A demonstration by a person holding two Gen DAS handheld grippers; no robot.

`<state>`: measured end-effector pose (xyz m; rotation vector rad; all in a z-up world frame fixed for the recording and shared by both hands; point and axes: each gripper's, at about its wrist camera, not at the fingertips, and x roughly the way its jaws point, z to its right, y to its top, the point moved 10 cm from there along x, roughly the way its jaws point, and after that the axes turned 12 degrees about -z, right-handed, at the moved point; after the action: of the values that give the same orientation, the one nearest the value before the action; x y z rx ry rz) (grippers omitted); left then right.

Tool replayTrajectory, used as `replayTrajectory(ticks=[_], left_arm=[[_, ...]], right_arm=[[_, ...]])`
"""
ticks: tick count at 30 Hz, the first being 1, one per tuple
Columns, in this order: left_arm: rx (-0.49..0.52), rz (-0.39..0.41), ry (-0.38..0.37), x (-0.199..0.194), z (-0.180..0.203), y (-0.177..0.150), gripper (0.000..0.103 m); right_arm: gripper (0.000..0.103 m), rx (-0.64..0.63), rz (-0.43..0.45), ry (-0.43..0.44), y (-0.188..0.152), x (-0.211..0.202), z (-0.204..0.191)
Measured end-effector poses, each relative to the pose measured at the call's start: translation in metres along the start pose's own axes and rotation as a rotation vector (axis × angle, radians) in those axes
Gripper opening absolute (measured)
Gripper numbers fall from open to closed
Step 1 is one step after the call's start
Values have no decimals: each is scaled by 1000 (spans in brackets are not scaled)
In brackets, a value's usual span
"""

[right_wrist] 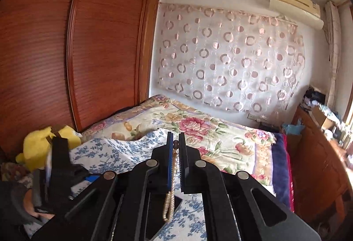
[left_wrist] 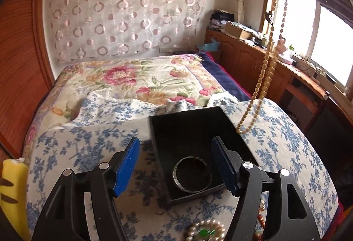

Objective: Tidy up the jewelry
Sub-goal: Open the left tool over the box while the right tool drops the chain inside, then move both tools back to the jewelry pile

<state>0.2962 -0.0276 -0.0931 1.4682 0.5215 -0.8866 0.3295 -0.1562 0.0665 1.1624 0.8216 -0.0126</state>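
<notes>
A black velvet tray [left_wrist: 187, 126] lies on the blue-flowered cloth [left_wrist: 88, 148], and a silver bangle [left_wrist: 191, 189] rests in its near corner. My left gripper [left_wrist: 176, 141] hovers open above the bangle with nothing between its blue pads [left_wrist: 126, 167]. A long cream bead necklace [left_wrist: 268, 69] hangs from above on the right, its lower loop touching the cloth at the tray's right edge. In the right wrist view my right gripper [right_wrist: 175, 146] is shut on that bead necklace [right_wrist: 169, 201], which dangles below its fingers. A pearl bracelet with a green stone [left_wrist: 206, 231] lies near the bottom edge.
Reddish beads [left_wrist: 261, 216] lie beside the pearl bracelet. A yellow plush toy [right_wrist: 42, 141] sits at the left by the wooden wardrobe [right_wrist: 99, 53]. The flowered bedspread [left_wrist: 136, 77] stretches behind. Wooden cabinets [left_wrist: 249, 60] with clutter run under the window on the right.
</notes>
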Motion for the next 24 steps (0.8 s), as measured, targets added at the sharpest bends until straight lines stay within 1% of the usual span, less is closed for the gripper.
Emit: replayTrajectory(ticks=[5, 8, 12, 16, 20, 21, 23, 24], left_arm=[[-7, -1, 27, -9, -15, -10, 65], [-3, -2, 46, -13, -20, -17, 65], [-12, -2, 43, -22, -24, -31, 65], [-16, -19, 41, -26, -23, -49, 65], [-16, -38, 48, -29, -22, -68, 65], [-17, -41, 44, -31, -20, -73, 65], [-13, -44, 39, -34, -16, -84, 65], [-11, -45, 40, -36, -14, -88, 65]], right_arm=[[6, -17, -9, -2, 4, 8, -5], [6, -20, -29, 10, -4, 16, -11], [6, 5, -99, 39, -31, 39, -19], [6, 37, -198, 66, -70, 66, -25], [7, 68, -242, 68, -94, 77, -30], [8, 71, -249, 62, -100, 77, -30], [22, 85, -257, 57, -109, 74, -30], [23, 95, -258, 55, -113, 72, -27]])
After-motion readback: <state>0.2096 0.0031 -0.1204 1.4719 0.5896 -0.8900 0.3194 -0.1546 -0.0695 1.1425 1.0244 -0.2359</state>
